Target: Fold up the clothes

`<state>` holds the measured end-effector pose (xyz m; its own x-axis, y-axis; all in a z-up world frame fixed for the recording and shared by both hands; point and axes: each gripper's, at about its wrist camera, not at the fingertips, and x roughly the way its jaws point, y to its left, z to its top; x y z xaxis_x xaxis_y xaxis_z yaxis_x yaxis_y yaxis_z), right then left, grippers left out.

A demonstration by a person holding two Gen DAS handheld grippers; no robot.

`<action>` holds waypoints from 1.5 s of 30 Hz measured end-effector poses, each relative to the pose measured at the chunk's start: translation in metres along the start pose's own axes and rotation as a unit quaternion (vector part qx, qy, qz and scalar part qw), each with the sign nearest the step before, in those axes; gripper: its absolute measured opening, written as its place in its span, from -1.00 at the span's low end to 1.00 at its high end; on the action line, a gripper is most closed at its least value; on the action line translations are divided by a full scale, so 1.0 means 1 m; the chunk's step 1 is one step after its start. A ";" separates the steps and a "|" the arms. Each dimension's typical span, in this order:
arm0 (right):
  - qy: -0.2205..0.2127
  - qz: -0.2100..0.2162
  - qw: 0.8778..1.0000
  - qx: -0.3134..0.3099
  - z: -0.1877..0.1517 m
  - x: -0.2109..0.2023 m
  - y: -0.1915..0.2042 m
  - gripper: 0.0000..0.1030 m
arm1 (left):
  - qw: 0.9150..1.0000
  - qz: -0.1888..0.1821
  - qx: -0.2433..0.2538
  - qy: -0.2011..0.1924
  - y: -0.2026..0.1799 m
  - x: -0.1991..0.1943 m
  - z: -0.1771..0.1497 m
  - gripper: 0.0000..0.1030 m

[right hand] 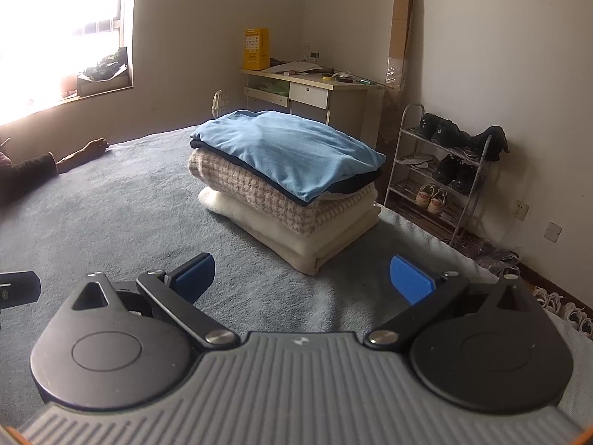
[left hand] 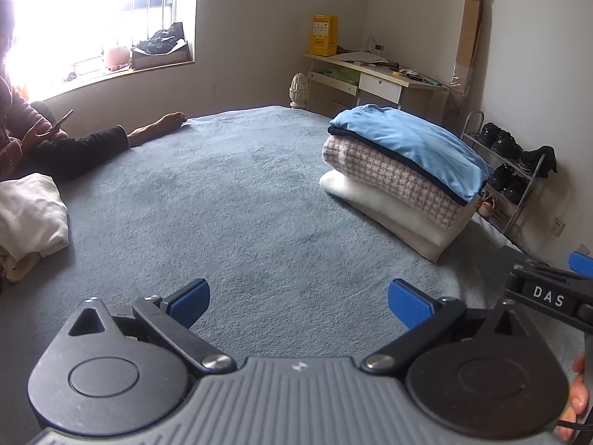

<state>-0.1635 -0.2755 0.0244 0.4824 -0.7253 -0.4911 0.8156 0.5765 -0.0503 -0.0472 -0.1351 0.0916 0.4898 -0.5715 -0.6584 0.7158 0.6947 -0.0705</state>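
A stack of folded clothes (left hand: 400,174) (right hand: 289,181) rests on the grey-blue bed cover (left hand: 222,215) (right hand: 111,215): a light blue garment (right hand: 292,152) on top, a dark layer, a houndstooth knit and a cream piece below. An unfolded white garment (left hand: 29,215) lies bunched at the left edge in the left wrist view. My left gripper (left hand: 298,304) hovers open over bare cover, short of the stack, nothing between its blue pads. My right gripper (right hand: 302,278) is open too, empty, just in front of the stack. The right gripper's body (left hand: 548,296) shows at the left view's right edge.
A person sits on the bed at far left holding a phone (left hand: 63,118), a bare foot (left hand: 163,126) stretched onto the cover. Beyond the bed stand a desk (right hand: 315,92), a shoe rack (right hand: 444,170) and a tall cardboard box (right hand: 400,29). The window sill (left hand: 155,52) holds clutter.
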 end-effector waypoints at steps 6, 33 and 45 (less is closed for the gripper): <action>0.001 0.003 1.000 0.000 0.000 0.000 -0.001 0.97 | 1.000 -0.006 0.007 0.002 -0.004 -0.001 0.000 0.99; 0.002 0.005 1.000 -0.007 -0.002 -0.003 0.002 0.97 | 1.000 -0.021 0.008 0.007 -0.011 -0.001 0.000 0.99; 0.002 0.004 1.000 -0.004 -0.001 -0.004 -0.001 0.97 | 1.000 -0.023 0.005 0.008 -0.013 -0.003 -0.001 0.99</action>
<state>-0.1665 -0.2725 0.0254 0.4875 -0.7198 -0.4942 0.8092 0.5850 -0.0538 -0.0585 -0.1418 0.0942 0.4495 -0.5954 -0.6659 0.7422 0.6638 -0.0926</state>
